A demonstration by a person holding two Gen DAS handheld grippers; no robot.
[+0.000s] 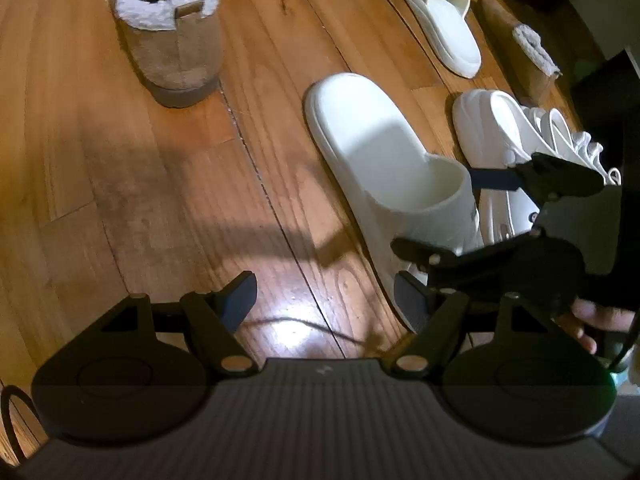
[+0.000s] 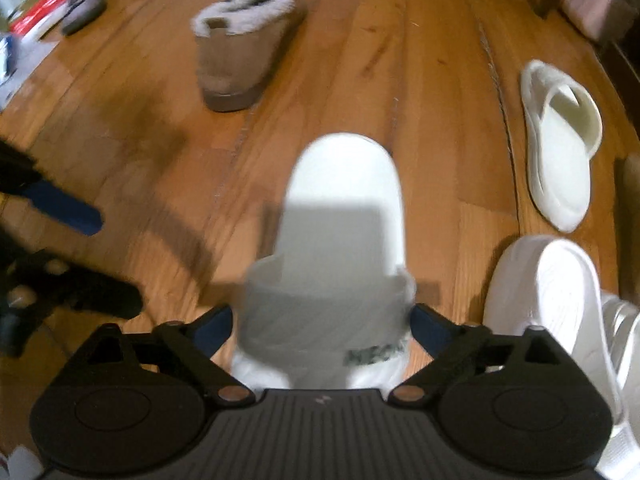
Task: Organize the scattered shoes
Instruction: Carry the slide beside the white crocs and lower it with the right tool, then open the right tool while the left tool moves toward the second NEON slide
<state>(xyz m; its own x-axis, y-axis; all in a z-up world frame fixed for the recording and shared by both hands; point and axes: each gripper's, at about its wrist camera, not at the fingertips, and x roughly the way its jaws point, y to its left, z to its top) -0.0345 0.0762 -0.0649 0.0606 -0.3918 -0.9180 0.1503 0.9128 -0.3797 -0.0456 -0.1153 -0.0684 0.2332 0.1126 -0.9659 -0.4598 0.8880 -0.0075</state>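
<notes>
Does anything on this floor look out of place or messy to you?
Yes. The shoes lie scattered and unpaired: one white slide sits apart from its mate, pointing a different way, and a tan fleece-lined boot stands alone. Papers and packages clutter the far left floor. Nothing looks damaged or spilled.

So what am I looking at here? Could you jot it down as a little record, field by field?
floor: orange-brown wooden boards
nearest shoe: white foam slide sandal, lying between the fingers of the right gripper
right gripper: open, pads not pressing the strap
left gripper: open, over bare floor, nothing between its fingers
other shoes: tan suede fleece-lined boot; second white slide sandal; white lace-up sneaker
</notes>
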